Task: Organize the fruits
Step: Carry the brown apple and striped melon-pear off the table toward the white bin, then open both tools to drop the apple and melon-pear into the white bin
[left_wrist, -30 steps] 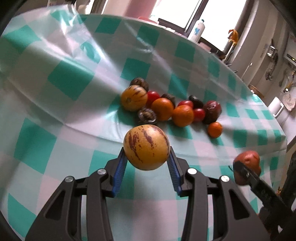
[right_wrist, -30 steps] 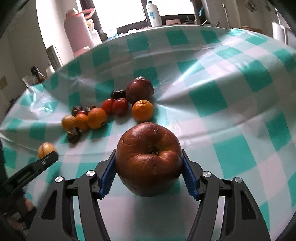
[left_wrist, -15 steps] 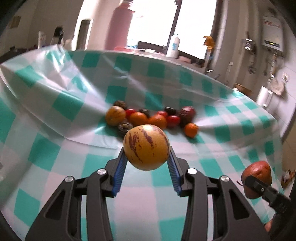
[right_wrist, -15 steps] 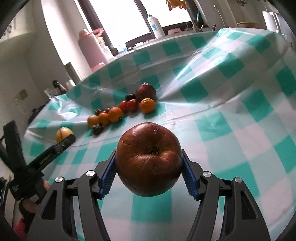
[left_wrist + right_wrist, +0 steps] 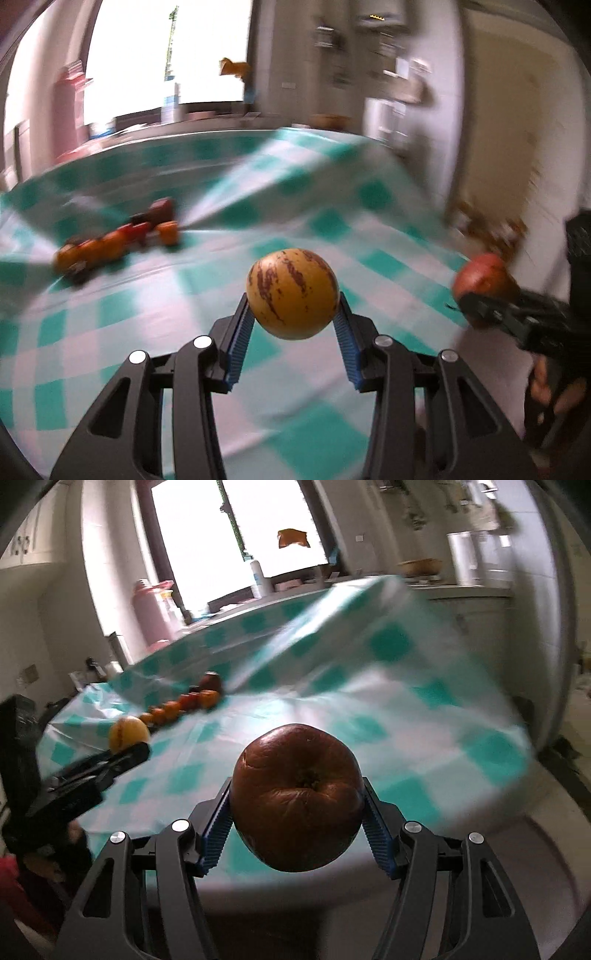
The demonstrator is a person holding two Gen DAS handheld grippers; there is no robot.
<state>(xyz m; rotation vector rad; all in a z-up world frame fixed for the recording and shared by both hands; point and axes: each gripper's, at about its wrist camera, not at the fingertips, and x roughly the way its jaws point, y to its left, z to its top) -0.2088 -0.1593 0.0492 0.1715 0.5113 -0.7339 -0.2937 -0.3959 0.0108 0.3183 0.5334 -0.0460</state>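
Observation:
My left gripper (image 5: 292, 295) is shut on a yellow fruit with brown streaks (image 5: 291, 293), held in the air above the table. It also shows in the right wrist view (image 5: 128, 733). My right gripper (image 5: 297, 801) is shut on a wrinkled dark red-brown fruit (image 5: 297, 801), held near the table's front edge. That fruit also shows in the left wrist view (image 5: 482, 275). A row of small orange, red and dark fruits (image 5: 118, 240) lies far back on the table; it also shows in the right wrist view (image 5: 181, 705).
The table has a green-and-white checked cloth (image 5: 369, 686) with raised folds. A pink flask (image 5: 151, 609) and a white bottle (image 5: 258, 578) stand by the window. A counter with a bowl (image 5: 421, 566) is at the right. The left wrist view is blurred.
Both grippers have pulled back and up from the table with their fruits. The fruit row now looks smaller and farther. The left wrist view has swung to the right.

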